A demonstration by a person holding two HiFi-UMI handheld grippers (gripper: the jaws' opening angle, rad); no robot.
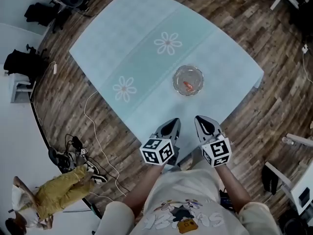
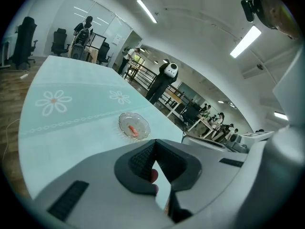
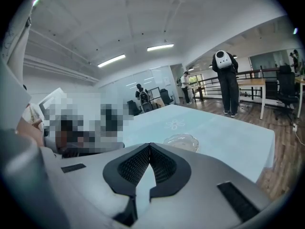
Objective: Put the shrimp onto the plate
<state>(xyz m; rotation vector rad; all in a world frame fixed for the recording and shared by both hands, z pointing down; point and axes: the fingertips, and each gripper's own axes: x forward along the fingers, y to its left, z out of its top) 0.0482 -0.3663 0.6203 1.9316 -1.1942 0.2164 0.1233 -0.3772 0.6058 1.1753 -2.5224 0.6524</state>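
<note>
L tongs (image 1: 174, 123), R tongs (image 1: 200, 120) closed; shrimp (image 1: 188, 86) on plate (image 1: 176, 76).

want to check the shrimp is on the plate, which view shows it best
The left gripper view: the shrimp lies unblocked in the glass plate. The head view shows it smaller, from above. The right gripper view shows the plate, not the shrimp.

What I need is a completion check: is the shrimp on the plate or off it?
On it. The shrimp lies inside the glass plate, as the head view and the left gripper view both show.
</note>
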